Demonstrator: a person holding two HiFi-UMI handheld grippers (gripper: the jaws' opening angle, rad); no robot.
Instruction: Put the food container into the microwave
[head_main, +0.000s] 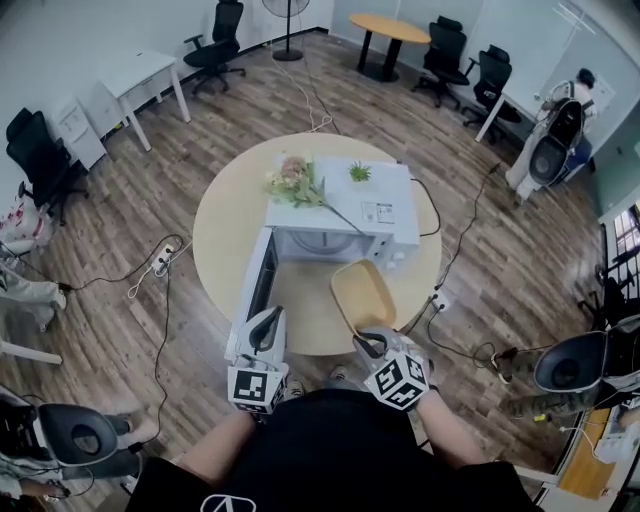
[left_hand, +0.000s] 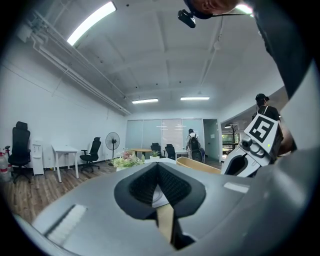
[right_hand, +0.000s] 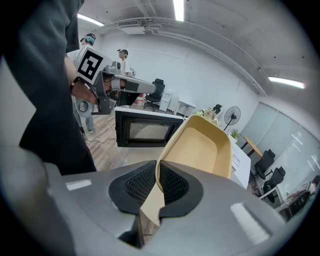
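Observation:
A shallow tan food container (head_main: 362, 292) hangs tilted over the round table's near edge, just in front of the white microwave (head_main: 340, 200). My right gripper (head_main: 372, 340) is shut on its near rim; in the right gripper view the pads (right_hand: 172, 182) pinch the container (right_hand: 202, 145) wall. The microwave door (head_main: 255, 290) stands swung open to the left, its dark window (right_hand: 147, 131) facing me. My left gripper (head_main: 266, 318) hovers by the door's outer end, shut with nothing between its jaws (left_hand: 157, 167). Inside of the microwave is hidden.
Flowers (head_main: 295, 180) and a small plant (head_main: 359, 172) sit on the microwave's top. The round wooden table (head_main: 225, 230) has cables and a power strip (head_main: 163, 260) on the floor around it. Office chairs (head_main: 85, 440) stand close by. A person (head_main: 570, 110) is at the far right.

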